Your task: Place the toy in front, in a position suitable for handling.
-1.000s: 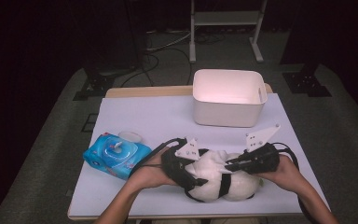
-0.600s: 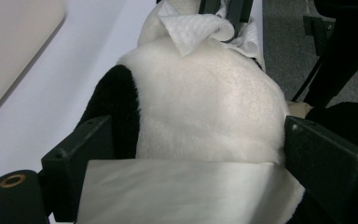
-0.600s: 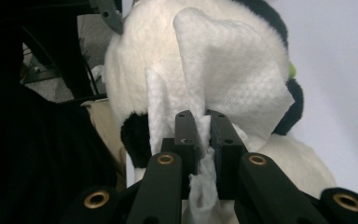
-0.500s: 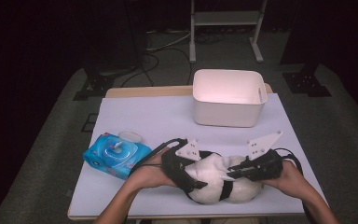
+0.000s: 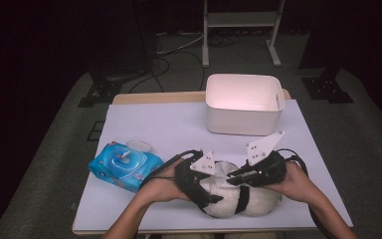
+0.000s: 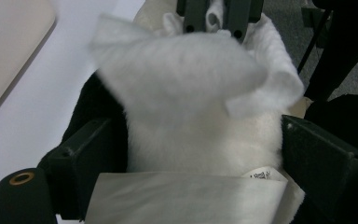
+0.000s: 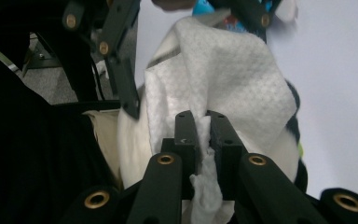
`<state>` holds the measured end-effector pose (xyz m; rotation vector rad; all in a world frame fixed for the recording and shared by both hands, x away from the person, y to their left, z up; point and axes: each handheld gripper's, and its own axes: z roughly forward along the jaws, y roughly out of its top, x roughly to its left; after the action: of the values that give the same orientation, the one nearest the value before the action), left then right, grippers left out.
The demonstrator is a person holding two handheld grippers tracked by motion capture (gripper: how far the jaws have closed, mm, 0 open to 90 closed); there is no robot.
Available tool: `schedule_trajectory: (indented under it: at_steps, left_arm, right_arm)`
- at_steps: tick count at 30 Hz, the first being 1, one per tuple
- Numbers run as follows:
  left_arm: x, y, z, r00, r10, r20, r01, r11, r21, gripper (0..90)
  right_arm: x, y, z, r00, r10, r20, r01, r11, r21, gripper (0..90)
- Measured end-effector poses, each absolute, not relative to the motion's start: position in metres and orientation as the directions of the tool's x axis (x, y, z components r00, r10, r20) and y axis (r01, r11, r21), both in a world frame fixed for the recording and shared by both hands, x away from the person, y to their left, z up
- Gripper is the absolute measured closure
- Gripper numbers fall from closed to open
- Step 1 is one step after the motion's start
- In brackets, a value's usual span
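Note:
A white and black plush toy lies at the table's front edge. My left gripper grips it from the left, with the jaws spread wide and pressed on both sides of its white body. My right gripper comes in from the right over the toy and is shut on a white wet wipe. The wipe drapes over the plush. In the left gripper view, the right gripper pinches it at the top. In the right gripper view, a twist of wipe shows between the right gripper's closed jaws.
A blue pack of wet wipes lies at the left of the white table, its lid flipped open. A white plastic bin stands at the back right. Dark floor with cables and stands surrounds the table.
My right gripper has lifted a little and shifted slightly left over the plush, taking the wipe with it. My left gripper has kept its hold in place.

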<state>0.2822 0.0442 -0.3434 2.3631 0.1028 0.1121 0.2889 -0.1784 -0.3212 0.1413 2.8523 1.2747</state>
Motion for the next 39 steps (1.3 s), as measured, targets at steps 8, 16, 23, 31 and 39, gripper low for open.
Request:
schedule_trajectory:
  at_steps: [8, 16, 23, 31, 39]
  left_arm:
    - [0.282, 0.047, -0.345, 0.993, 0.108, 0.049, 0.041, -0.698, 0.715, 13.6]
    - [0.286, 0.048, -0.344, 0.992, 0.117, 0.046, 0.049, -0.699, 0.714, 13.4]
    - [0.287, 0.048, -0.339, 0.993, 0.114, 0.040, 0.052, -0.703, 0.709, 11.1]
    - [0.287, 0.048, -0.328, 0.993, 0.109, 0.038, 0.048, -0.696, 0.717, 10.6]
    - [0.285, 0.048, -0.334, 0.996, 0.091, 0.004, 0.061, -0.697, 0.714, 10.9]
  right_arm:
    - [0.300, -0.188, -0.324, -0.991, 0.126, 0.039, 0.113, 0.656, 0.746, 82.4]
    - [0.311, -0.213, -0.342, -0.977, 0.193, 0.093, 0.199, 0.658, 0.726, 82.1]
    - [0.307, -0.222, -0.351, -0.972, 0.204, 0.120, 0.223, 0.627, 0.746, 82.1]
    - [0.293, -0.217, -0.349, -0.979, 0.175, 0.102, 0.193, 0.646, 0.739, 82.1]
    - [0.283, -0.218, -0.347, -0.984, 0.154, 0.085, 0.166, 0.653, 0.739, 82.1]
